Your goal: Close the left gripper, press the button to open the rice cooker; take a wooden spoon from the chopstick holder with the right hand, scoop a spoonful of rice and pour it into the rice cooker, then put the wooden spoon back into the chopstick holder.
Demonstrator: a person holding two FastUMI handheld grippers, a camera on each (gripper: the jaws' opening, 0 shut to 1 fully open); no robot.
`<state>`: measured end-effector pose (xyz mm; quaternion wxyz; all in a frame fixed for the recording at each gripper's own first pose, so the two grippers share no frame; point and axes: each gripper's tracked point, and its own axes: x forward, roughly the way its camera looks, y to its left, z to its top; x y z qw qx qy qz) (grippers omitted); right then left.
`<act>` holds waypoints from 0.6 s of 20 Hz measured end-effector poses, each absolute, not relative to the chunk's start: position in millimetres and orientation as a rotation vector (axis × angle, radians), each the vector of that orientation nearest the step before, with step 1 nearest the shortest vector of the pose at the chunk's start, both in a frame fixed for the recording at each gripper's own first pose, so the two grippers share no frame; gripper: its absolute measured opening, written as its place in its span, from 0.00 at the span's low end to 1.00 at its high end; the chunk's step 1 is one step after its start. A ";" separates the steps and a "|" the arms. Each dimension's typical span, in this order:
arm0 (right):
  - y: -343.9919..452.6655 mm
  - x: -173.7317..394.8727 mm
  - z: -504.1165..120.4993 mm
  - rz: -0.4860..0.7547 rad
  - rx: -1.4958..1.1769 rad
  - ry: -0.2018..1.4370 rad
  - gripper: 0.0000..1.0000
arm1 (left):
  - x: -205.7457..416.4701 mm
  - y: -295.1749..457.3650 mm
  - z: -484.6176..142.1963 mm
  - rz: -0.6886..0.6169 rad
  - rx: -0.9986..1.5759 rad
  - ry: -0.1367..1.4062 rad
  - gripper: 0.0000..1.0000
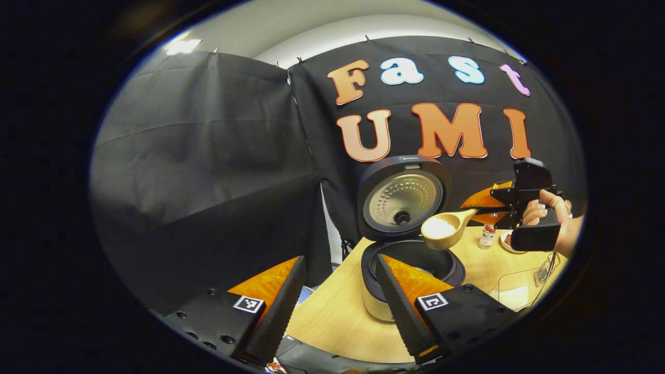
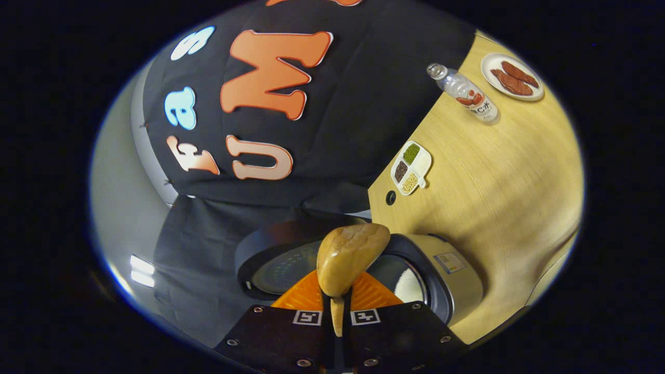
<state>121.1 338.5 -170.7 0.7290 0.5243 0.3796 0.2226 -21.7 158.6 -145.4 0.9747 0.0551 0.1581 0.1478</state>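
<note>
The rice cooker [image 1: 379,306] stands open on the wooden table [image 1: 332,322], its lid [image 1: 402,200] raised upright behind the dark pot. A wooden spoon [image 1: 441,228] with white rice in its bowl hangs tilted just above the pot's far rim. My right gripper [image 1: 480,208], held by a hand, is shut on the spoon's handle. In the right gripper view the back of the spoon [image 2: 350,254] juts out from my right gripper [image 2: 340,291], with the cooker [image 2: 452,280] below it and white rice showing inside the pot. My left gripper [image 1: 338,258] is open, in front of the cooker, holding nothing.
A small bottle [image 2: 465,93], a plate of reddish food [image 2: 511,75] and a divided dish of grains [image 2: 410,166] sit along the table's back edge. A clear container [image 1: 514,293] and a wire rack [image 1: 545,267] stand right of the cooker. Black cloth walls the booth.
</note>
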 end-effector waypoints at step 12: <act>369.2 133.4 -177.5 0.503 0.768 0.757 0.06 | -13.5 157.8 -153.6 0.302 0.126 0.340 0.92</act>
